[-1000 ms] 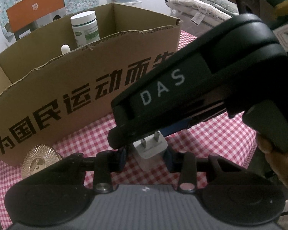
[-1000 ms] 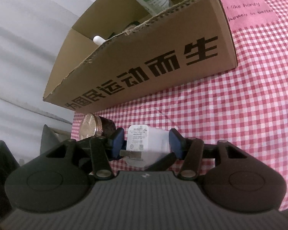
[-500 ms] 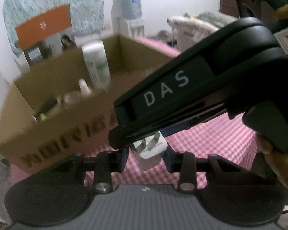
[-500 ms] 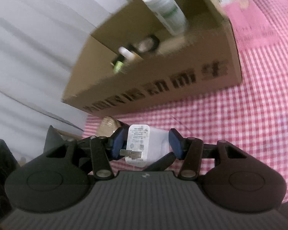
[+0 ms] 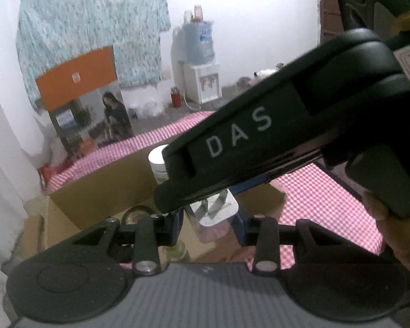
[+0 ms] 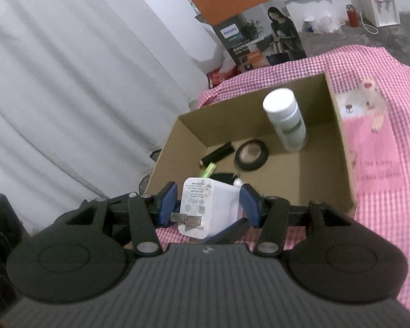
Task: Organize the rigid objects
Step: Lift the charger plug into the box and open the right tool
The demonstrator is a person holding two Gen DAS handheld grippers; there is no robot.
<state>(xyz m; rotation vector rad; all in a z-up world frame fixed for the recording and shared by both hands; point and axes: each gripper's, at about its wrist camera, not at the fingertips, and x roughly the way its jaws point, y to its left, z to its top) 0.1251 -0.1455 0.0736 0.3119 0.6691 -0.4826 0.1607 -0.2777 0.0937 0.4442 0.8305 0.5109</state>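
The left gripper (image 5: 209,225), seen from the left wrist, has its blue pads either side of the white charger (image 5: 218,210), though whether they press it I cannot tell, since the right tool's black body crosses in front. The charger's prongs point up (slightly blurred), above the open cardboard box (image 5: 76,191) on the pink checked cloth (image 5: 328,191).

From the right wrist, the right gripper (image 6: 209,205) clamps the charger (image 6: 205,207), both blue pads (image 6: 169,203) touching its sides, at the box's (image 6: 341,147) near edge. Inside the box stand a white bottle (image 6: 285,120), a black tape roll (image 6: 251,154) and a black stick (image 6: 217,154).
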